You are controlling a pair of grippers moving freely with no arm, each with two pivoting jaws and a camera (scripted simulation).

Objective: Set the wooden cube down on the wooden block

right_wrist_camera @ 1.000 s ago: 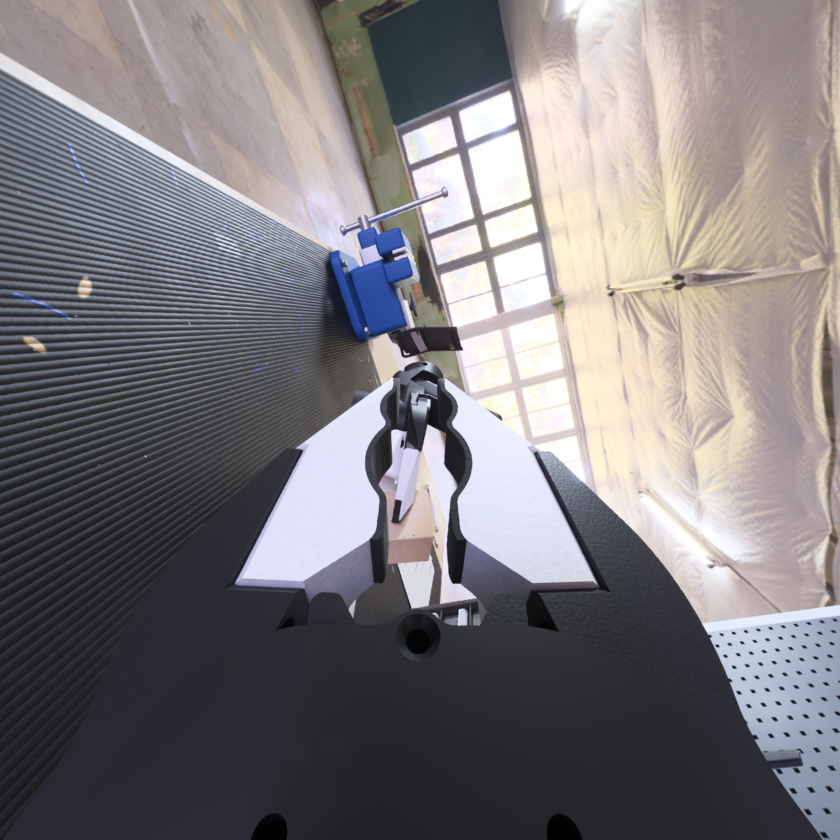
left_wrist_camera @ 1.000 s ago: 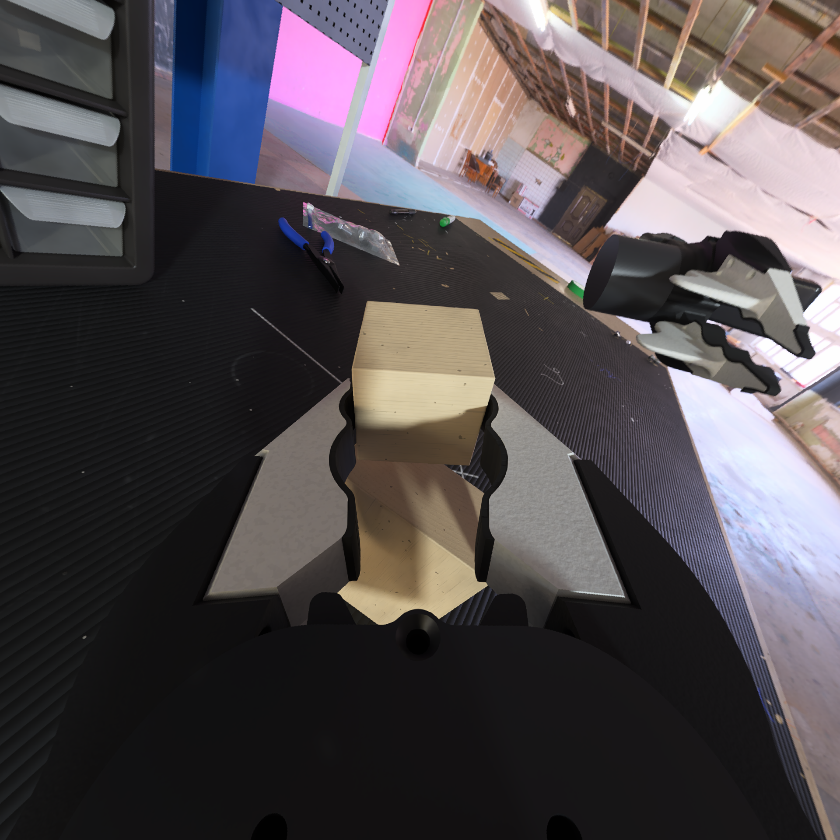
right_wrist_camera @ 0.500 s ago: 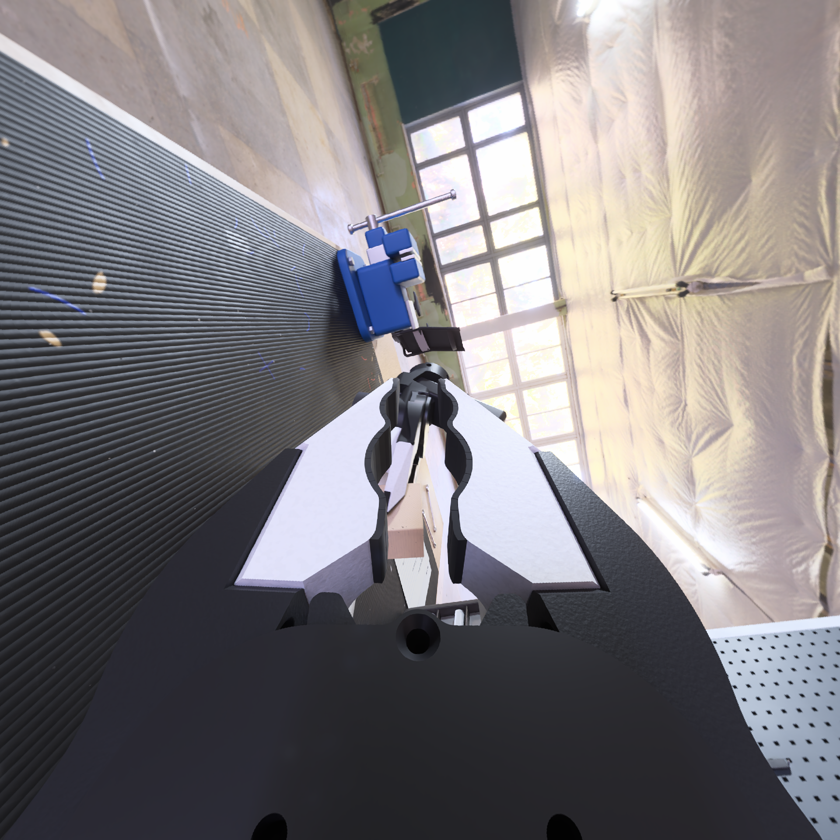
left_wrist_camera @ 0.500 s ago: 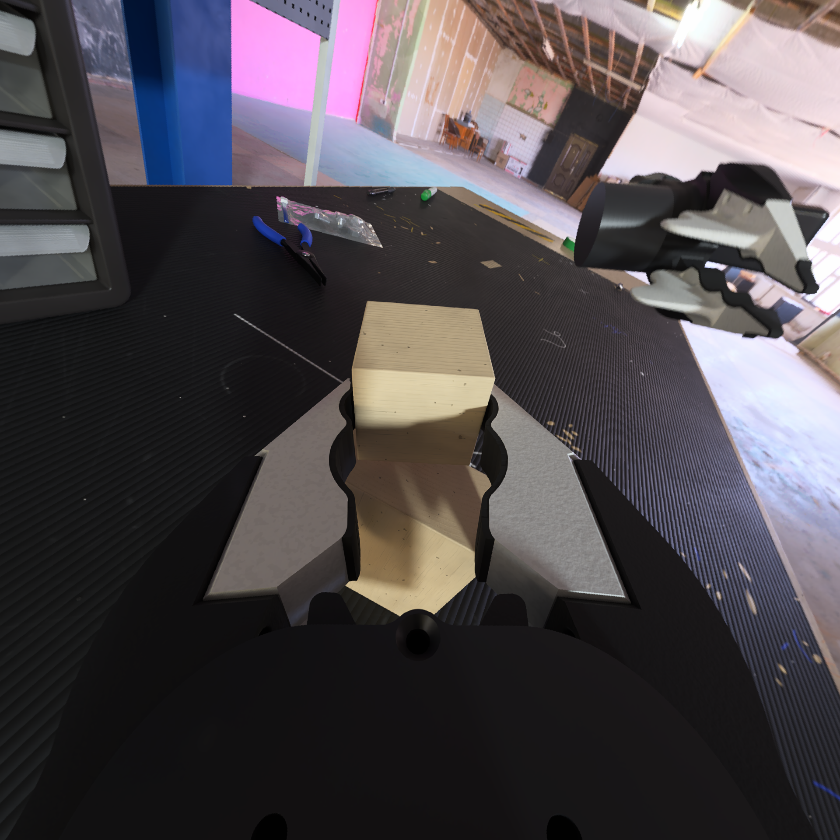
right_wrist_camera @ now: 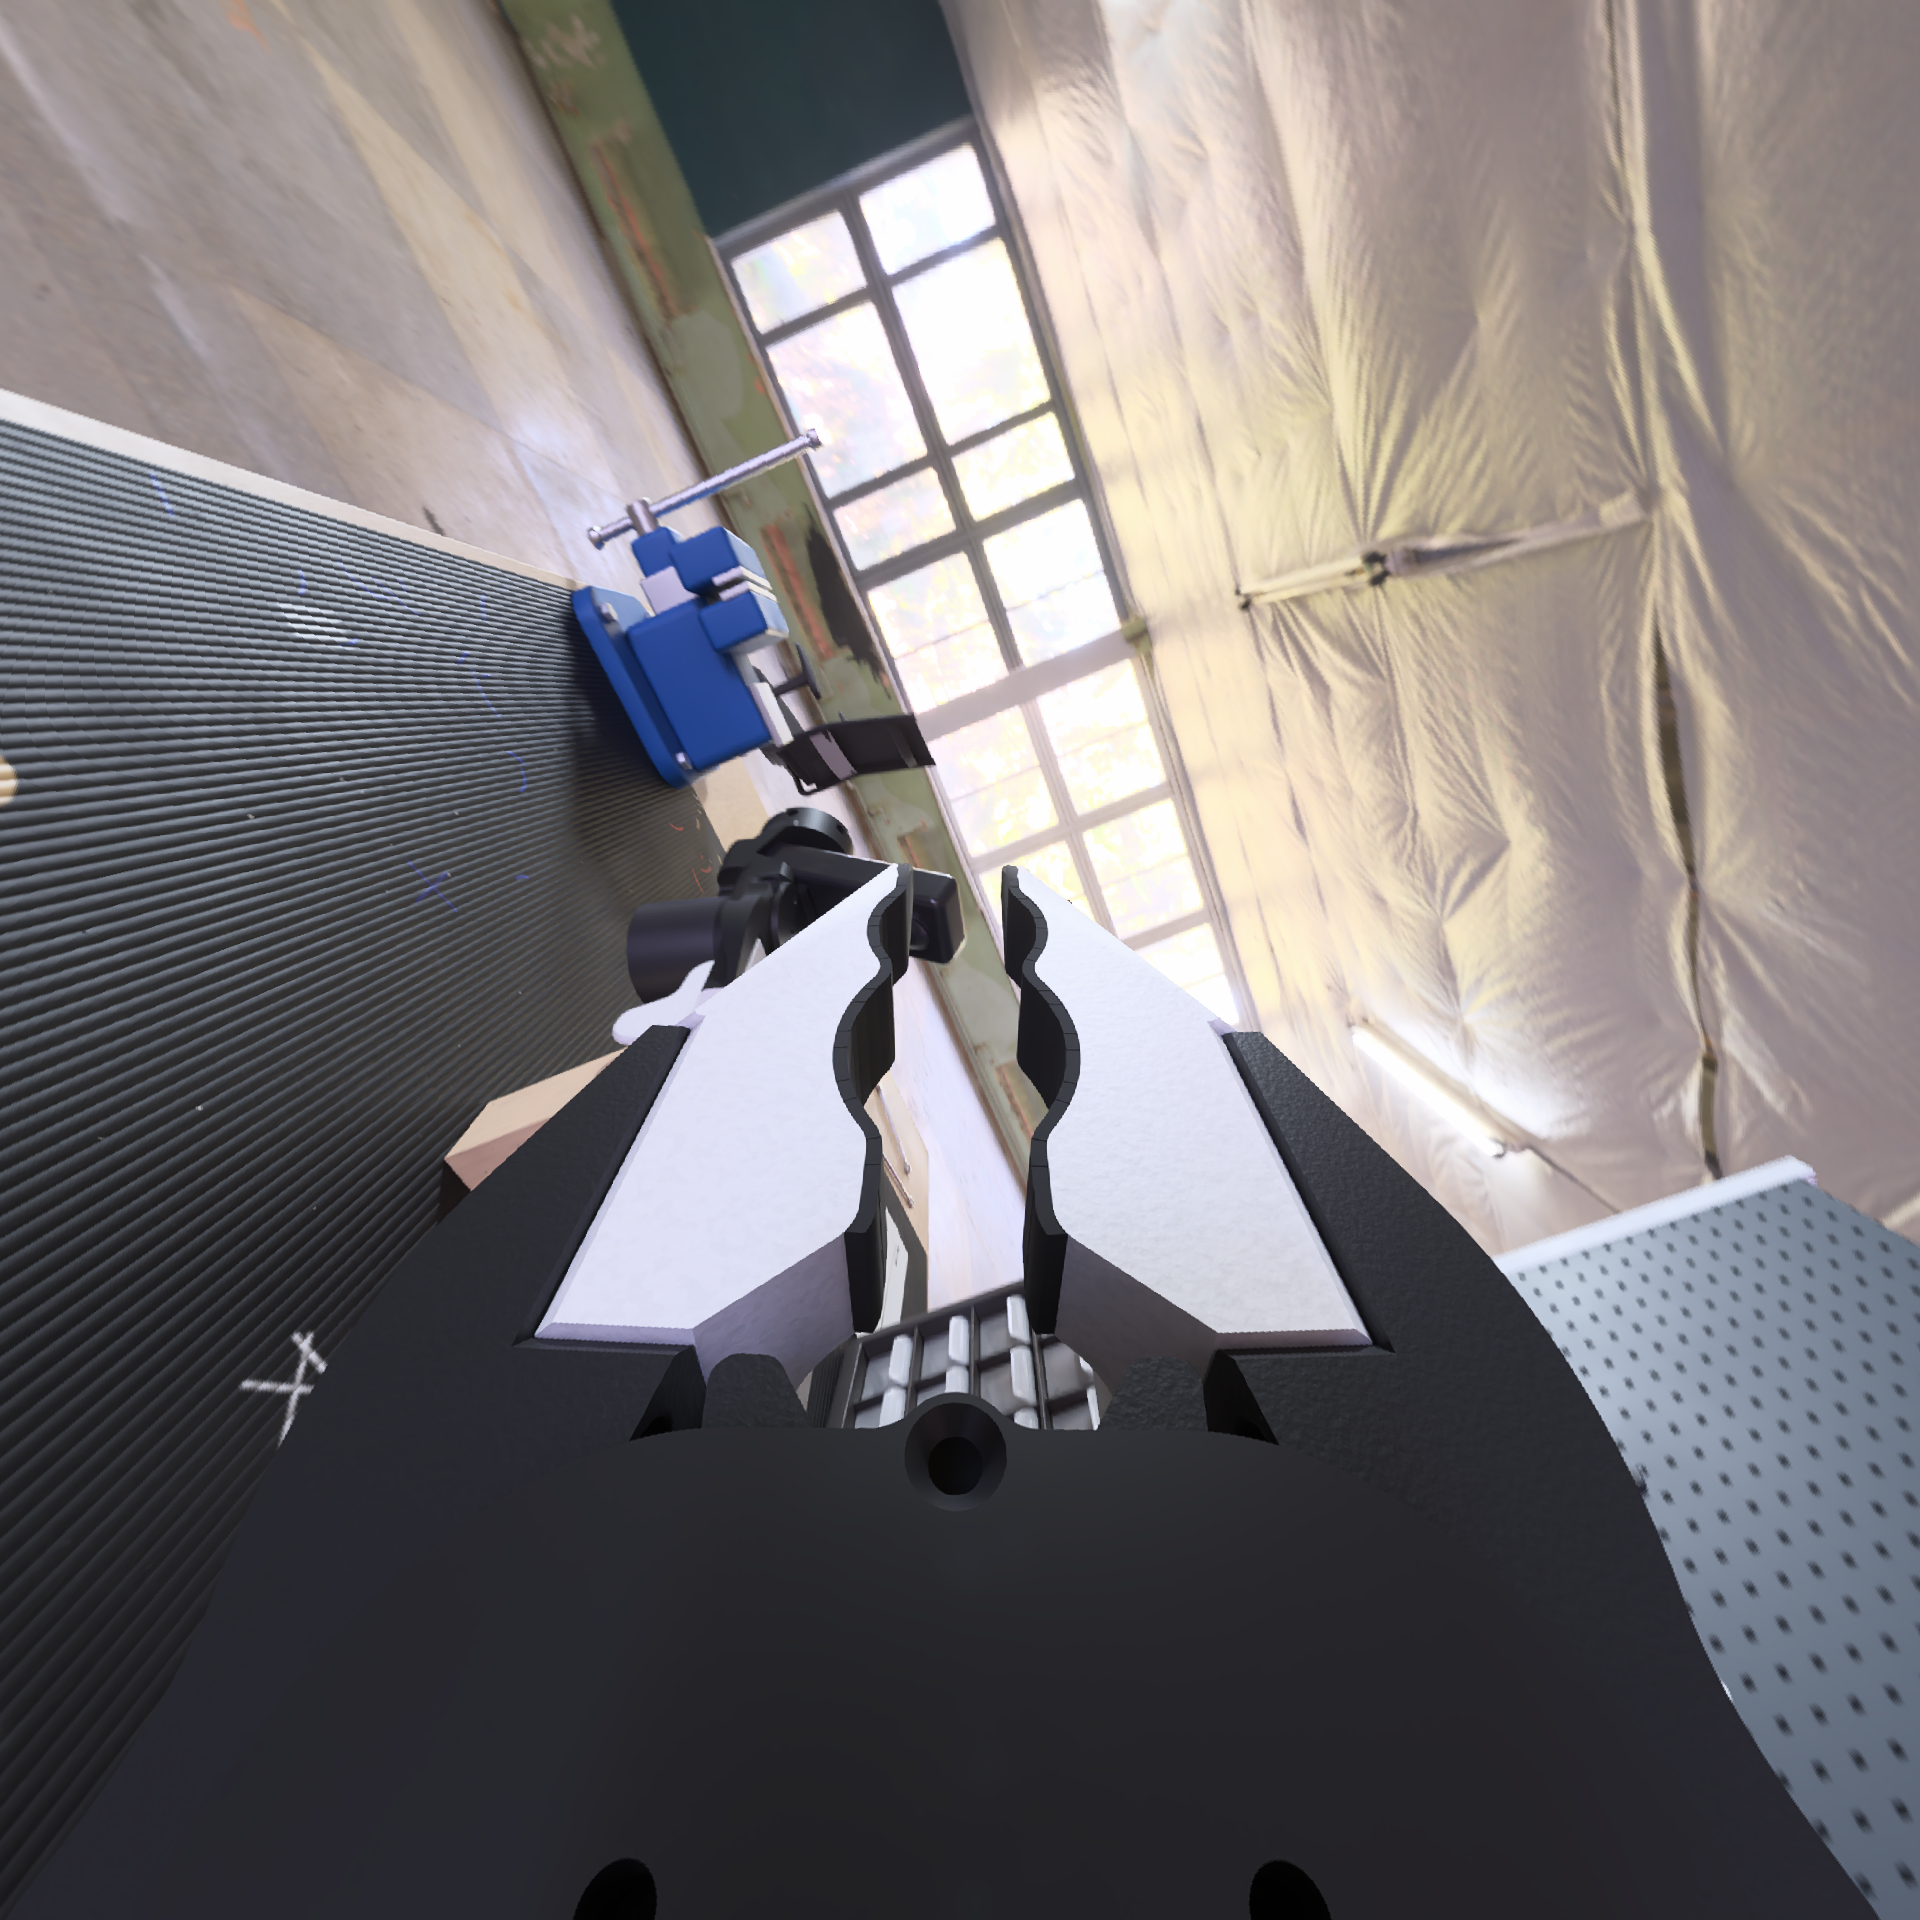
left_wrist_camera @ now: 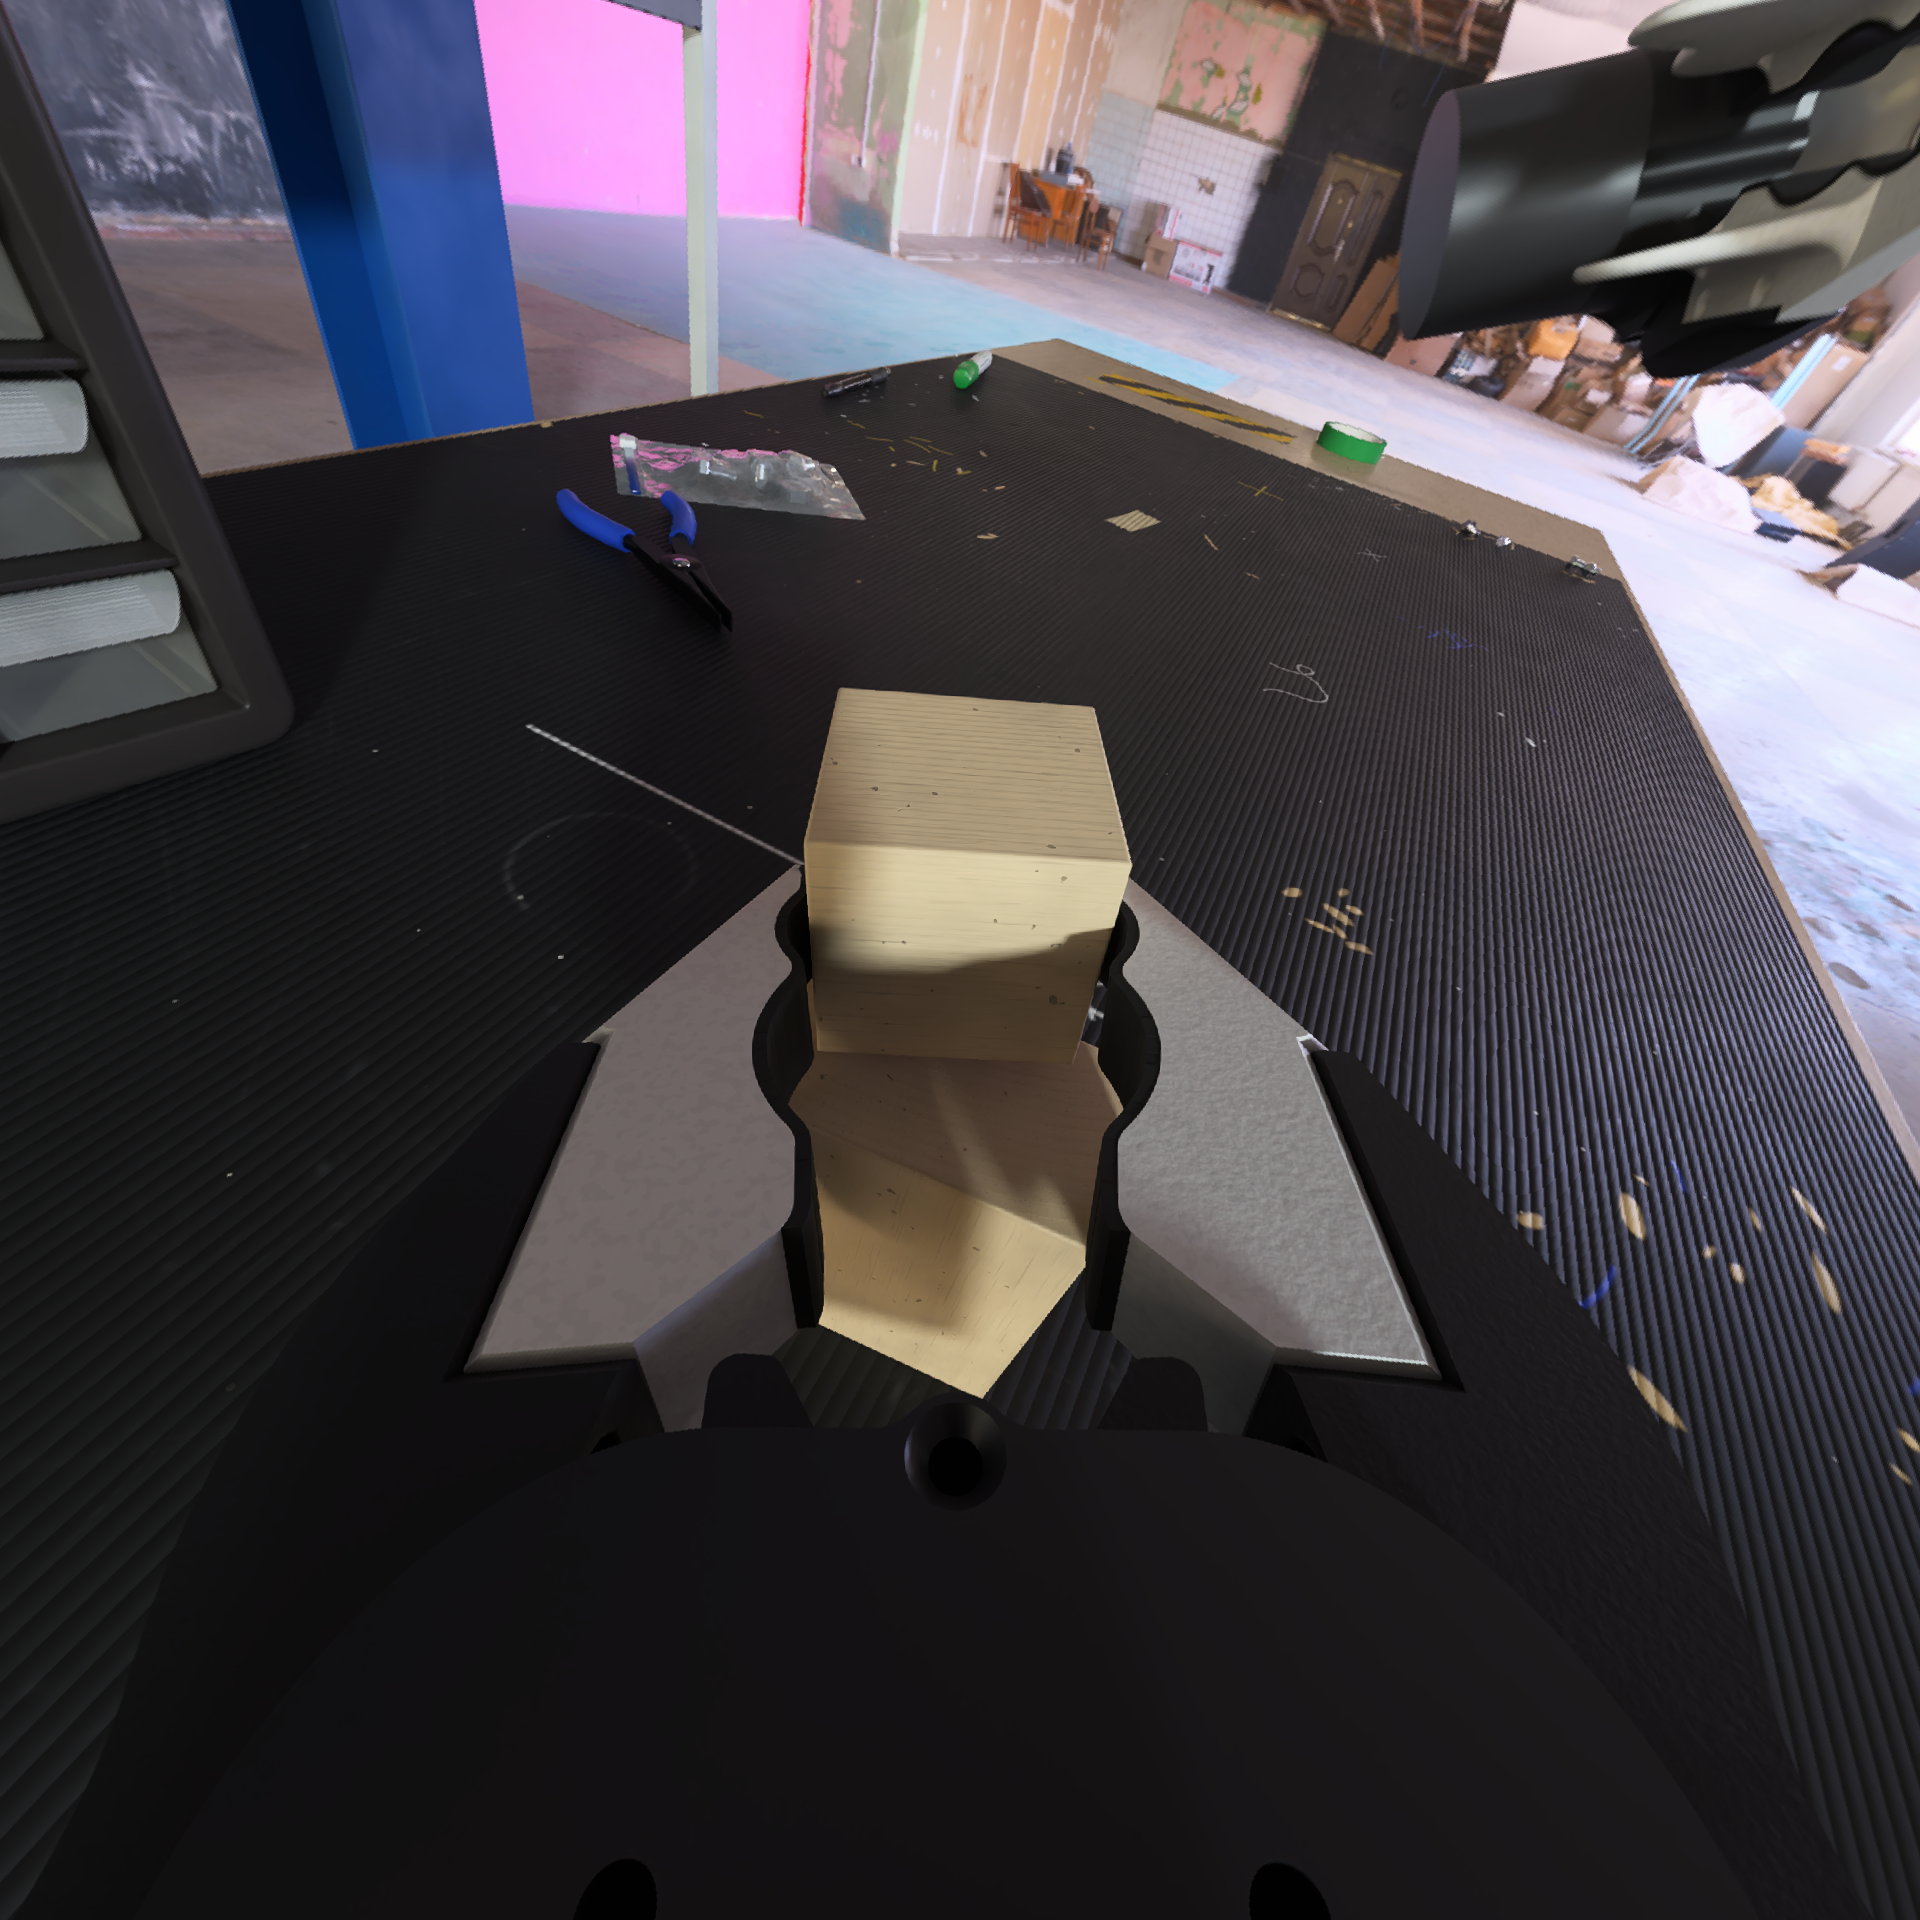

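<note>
Left gripper (left_wrist_camera: pixel 961 997) pinching the wooden cube (left_wrist_camera: pixel 961 873) over the wooden block (left_wrist_camera: pixel 951 1236); right gripper (right_wrist_camera: pixel 958 914) holding nothing.

On the left of the black bench mat (left_wrist_camera: pixel 416 987) stands a dark drawer cabinet (left_wrist_camera: pixel 94 582), then blue-handled pliers (left_wrist_camera: pixel 649 551) and a clear bag of screws (left_wrist_camera: pixel 732 478) farther back. In the middle, the cube sits between the left fingertips, gripped at its lower sides; whether it touches the pale block below cannot be told. To the right lie a green marker (left_wrist_camera: pixel 971 369) and green tape roll (left_wrist_camera: pixel 1351 442). In the right wrist view the fingers are spread with a gap between them, a blue vise (right_wrist_camera: pixel 686 665) beyond.
</note>
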